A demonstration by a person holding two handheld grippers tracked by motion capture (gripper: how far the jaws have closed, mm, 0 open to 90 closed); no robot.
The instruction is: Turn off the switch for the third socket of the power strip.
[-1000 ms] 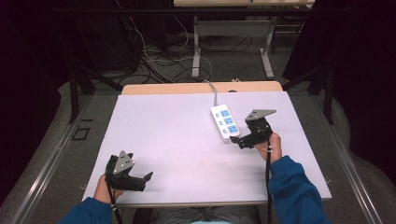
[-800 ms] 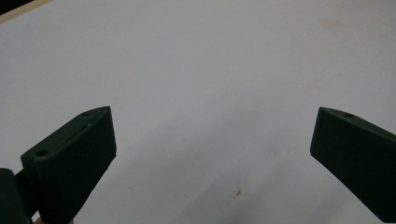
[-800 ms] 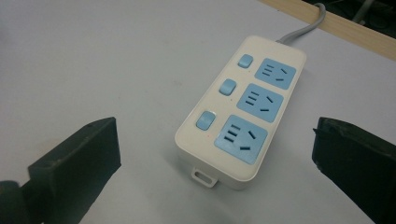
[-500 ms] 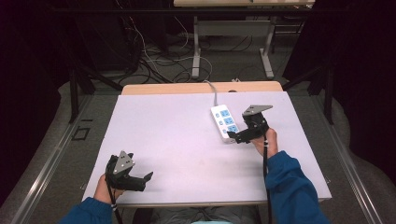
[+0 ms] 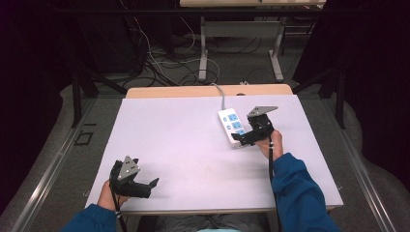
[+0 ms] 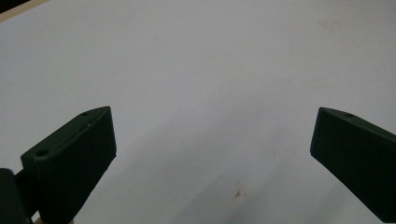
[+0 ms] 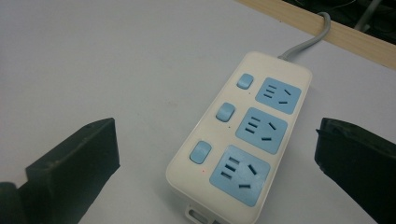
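White hard plastic, the power strip [image 7: 240,135] lies on the table's [image 5: 169,140] far right, between the right gripper's [image 5: 240,139] spread, empty fingers. Probably stiff, light and smooth; grip across its long sides. Left gripper [image 5: 146,187] rests spread, empty, near the front edge.

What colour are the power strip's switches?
Light blue switches on the cream power strip; clearest in the right gripper view.

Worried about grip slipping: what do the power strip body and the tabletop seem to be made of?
Power strip: likely moulded plastic, cream with a smooth, slightly glossy finish, rounded edges and pale blue socket faces. Tabletop: a matte, pale, uniform sheet, possibly laminate; a wood-coloured edge shows at the far side.
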